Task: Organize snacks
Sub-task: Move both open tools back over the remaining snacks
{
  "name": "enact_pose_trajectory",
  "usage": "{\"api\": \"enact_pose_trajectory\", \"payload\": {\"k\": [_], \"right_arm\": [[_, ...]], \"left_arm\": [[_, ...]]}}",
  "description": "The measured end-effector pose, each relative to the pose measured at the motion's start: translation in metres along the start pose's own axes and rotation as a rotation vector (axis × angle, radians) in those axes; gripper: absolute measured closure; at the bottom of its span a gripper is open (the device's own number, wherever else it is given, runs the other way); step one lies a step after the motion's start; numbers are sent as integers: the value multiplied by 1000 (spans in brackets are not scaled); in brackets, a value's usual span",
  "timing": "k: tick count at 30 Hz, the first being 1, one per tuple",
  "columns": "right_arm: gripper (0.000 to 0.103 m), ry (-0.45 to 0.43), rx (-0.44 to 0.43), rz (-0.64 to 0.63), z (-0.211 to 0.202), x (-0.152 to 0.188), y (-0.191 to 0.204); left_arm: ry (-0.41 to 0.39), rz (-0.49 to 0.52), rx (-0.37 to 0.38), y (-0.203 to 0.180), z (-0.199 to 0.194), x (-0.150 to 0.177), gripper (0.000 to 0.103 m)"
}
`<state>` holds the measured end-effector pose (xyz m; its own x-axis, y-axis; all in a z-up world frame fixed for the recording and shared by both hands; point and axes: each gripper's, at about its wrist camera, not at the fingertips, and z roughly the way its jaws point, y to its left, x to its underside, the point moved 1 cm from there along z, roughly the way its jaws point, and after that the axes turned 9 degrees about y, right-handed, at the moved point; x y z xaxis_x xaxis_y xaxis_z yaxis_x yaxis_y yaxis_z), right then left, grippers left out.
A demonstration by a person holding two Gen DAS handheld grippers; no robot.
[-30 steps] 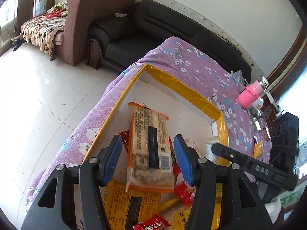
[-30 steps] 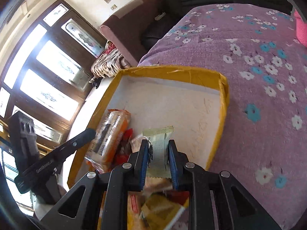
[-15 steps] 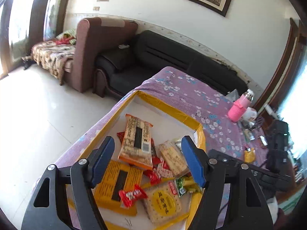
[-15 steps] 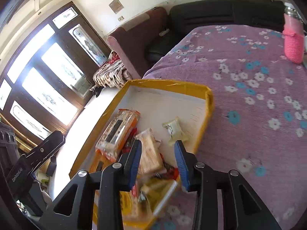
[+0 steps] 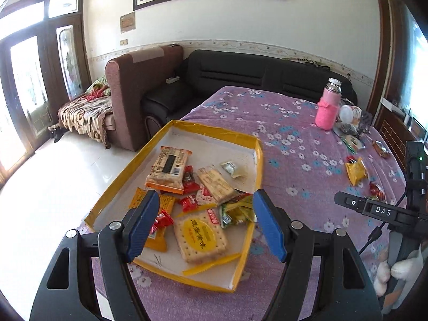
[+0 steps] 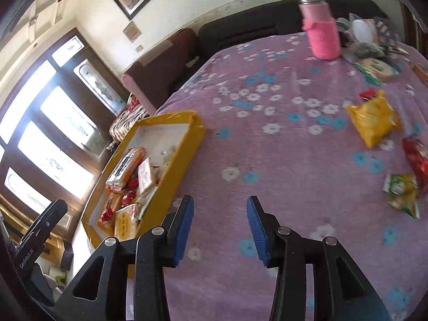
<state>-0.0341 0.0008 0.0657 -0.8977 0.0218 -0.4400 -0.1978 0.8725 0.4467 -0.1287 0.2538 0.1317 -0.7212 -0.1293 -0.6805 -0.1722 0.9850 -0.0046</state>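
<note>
While poised above the near end of the yellow-edged tray (image 5: pixel 206 129), grips nothing with the left gripper (image 5: pixel 206 203): blue pads wide apart after just opening, only air between them. Below and beyond those pads, inside the tray, shows a round-labelled cracker pack (image 5: pixel 200 236), a green-and-yellow sachet (image 5: pixel 236 211), red candies (image 5: pixel 188 203), a long biscuit pack (image 5: pixel 215 183) and an orange-ended biscuit pack (image 5: pixel 167 169), all crowded towards the near end. Just right of the tray, over the purple flowered cloth (image 6: pixel 281 160), holds the right gripper (image 6: pixel 220 203) partly open as well, jaws only just parted, nothing between them, bare cloth beneath. Farther right on the cloth, well apart from the tray, leaves loose snacks lying: a green-and-yellow packet (image 6: pixel 401 190), a red packet (image 6: pixel 417 160), a yellow bag (image 6: pixel 374 123). Farthest off, shows a pink-sleeved bottle (image 6: pixel 321 34) upright near the cloth's far edge.
</note>
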Motion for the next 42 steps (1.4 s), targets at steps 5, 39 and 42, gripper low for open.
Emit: {"api": "enact_pose_trajectory", "payload": {"k": [5,39,42], "right_arm": [[55,-21,4,43,-19,13,-28],[52,-73,302,319,-19,-112,-204],[61,-4,253,289,3,-119,-199]], "left_arm": [[1,38,2,-17,-6,4,31],[121,92,303,-63,28,24,31],[120,79,298,-57,31,23,31]]}}
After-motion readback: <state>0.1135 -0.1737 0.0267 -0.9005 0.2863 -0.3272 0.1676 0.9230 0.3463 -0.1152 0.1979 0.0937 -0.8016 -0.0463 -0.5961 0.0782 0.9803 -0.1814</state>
